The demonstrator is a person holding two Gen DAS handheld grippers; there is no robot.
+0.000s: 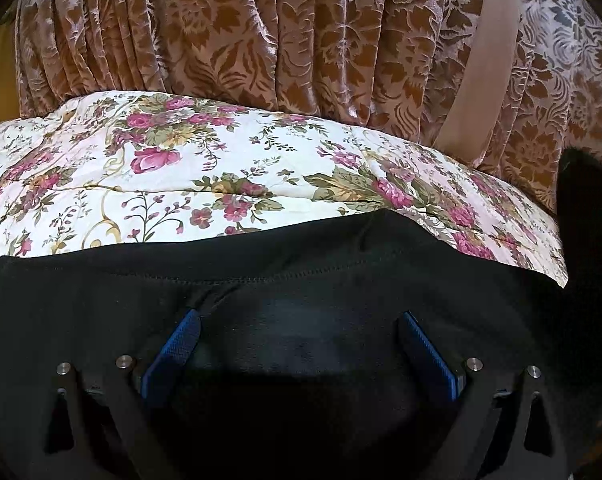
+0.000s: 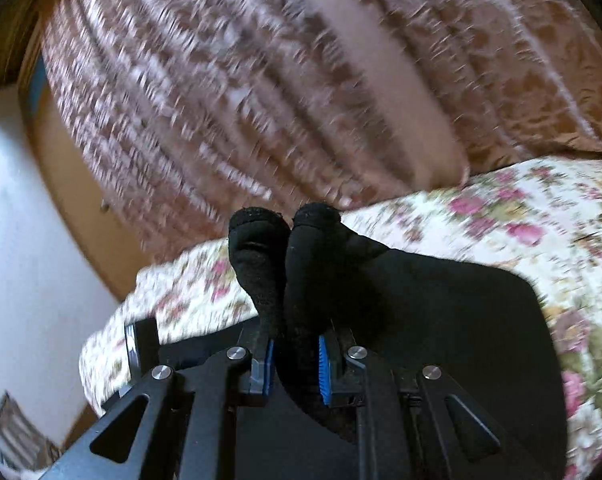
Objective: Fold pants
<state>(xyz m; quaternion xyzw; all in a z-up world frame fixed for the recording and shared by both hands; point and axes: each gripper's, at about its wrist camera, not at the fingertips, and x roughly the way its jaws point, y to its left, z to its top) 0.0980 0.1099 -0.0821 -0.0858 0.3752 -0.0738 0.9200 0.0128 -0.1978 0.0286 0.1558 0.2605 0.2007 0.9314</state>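
Observation:
The black pants (image 1: 301, 276) lie flat on a floral bedspread (image 1: 181, 168). My left gripper (image 1: 301, 320) is open, its blue pads (image 1: 181, 344) spread wide and resting on the black cloth with a stitched hem just ahead. In the right wrist view my right gripper (image 2: 295, 356) is shut on a bunched fold of the pants (image 2: 301, 264), which sticks up between the blue pads (image 2: 324, 368) and is lifted above the rest of the cloth (image 2: 441, 312). This view is blurred by motion.
A brown and pink patterned curtain (image 1: 301, 32) hangs behind the bed. The bedspread (image 2: 521, 220) reaches right and left of the pants. A white wall (image 2: 29, 240) and a wooden frame stand at the left of the right wrist view.

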